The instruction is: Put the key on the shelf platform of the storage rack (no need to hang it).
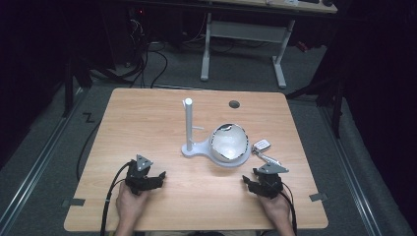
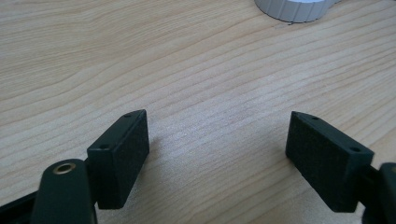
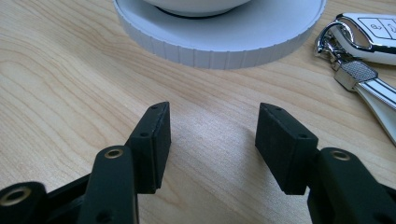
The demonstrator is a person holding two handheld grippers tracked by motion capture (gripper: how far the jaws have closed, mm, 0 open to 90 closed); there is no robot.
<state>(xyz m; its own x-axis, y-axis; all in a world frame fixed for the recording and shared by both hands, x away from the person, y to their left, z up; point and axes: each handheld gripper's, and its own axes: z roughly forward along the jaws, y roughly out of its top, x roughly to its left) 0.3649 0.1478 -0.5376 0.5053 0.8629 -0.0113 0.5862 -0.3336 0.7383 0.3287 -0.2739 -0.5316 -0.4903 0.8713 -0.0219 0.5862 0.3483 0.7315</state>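
The table was smooth light wood with wavy lines, the round stand was dull white plastic with a ridged edge, the car key was shiny plastic and metal, and the gripper pads looked rough, black and dull.

White-and-silver car key — flat beside the white stand.

Bare tabletop is left free to the left of the white stand, up to the table's far edge. To the stand's right, passage is narrowed by the car key lying just beside its round base.
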